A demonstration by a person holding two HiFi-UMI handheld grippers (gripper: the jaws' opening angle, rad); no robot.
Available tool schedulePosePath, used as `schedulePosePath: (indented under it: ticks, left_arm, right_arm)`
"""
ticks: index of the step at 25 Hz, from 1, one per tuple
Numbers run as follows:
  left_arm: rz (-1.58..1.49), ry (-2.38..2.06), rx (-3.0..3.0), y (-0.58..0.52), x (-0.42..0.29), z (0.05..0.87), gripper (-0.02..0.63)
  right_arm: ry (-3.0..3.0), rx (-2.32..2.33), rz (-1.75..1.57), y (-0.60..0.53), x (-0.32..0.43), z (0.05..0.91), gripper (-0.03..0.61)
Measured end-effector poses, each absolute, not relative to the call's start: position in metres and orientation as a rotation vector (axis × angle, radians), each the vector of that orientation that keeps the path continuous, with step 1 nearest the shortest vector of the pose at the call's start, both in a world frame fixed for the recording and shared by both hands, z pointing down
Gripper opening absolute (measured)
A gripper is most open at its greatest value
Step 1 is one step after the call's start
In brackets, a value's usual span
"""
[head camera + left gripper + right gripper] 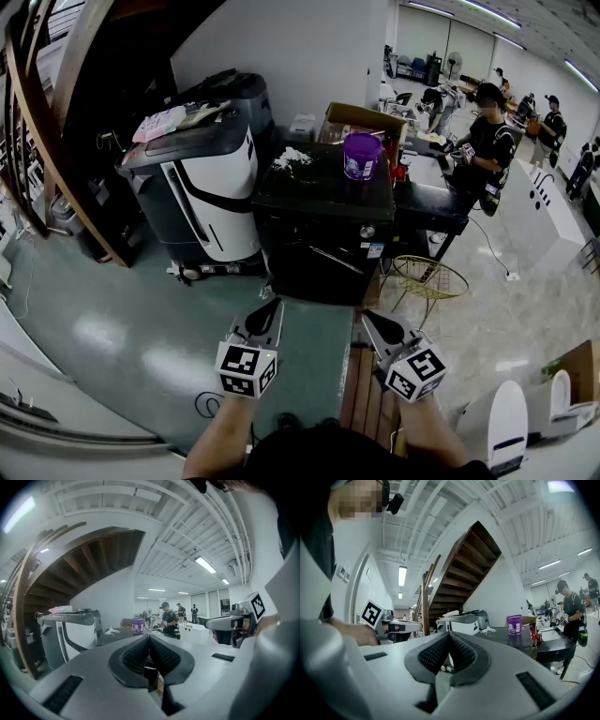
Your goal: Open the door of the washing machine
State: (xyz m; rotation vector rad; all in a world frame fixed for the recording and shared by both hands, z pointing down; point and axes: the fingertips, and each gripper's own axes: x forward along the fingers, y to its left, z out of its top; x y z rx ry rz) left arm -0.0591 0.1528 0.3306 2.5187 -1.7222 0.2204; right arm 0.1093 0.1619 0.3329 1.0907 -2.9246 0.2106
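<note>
Presently, in the head view, the washing machine (319, 246) stands ahead, its door apparently shut, well apart from the left gripper (274, 304) and right gripper (367, 316). Left gripper view: jaws closed, empty. Right gripper view: jaws closed, empty. Approach and door opening remain.
</note>
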Motion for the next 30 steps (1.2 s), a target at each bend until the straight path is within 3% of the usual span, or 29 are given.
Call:
schedulePosePath:
  ticks: [22,26,30]
  left_arm:
    - [0.210,-1.691,2.520,0.1519,-0.0642,0.3327,0.023]
    - [0.213,-1.669,2.517,0.1521,-0.0640,0.3347,0.028]
    - [0.210,-1.669,2.513,0.1527,-0.0630,0.3357,0.087]
  right_arm:
    - [-2.954,1.081,0.223,0.1577,0.1007,0.3258,0.018]
    - [-2.957,1.078,0.248,0.1555,0.1004,0.3268,0.090]
    - [-2.965,1.046,0.274,0.1571,0.0990,0.3284,0.152]
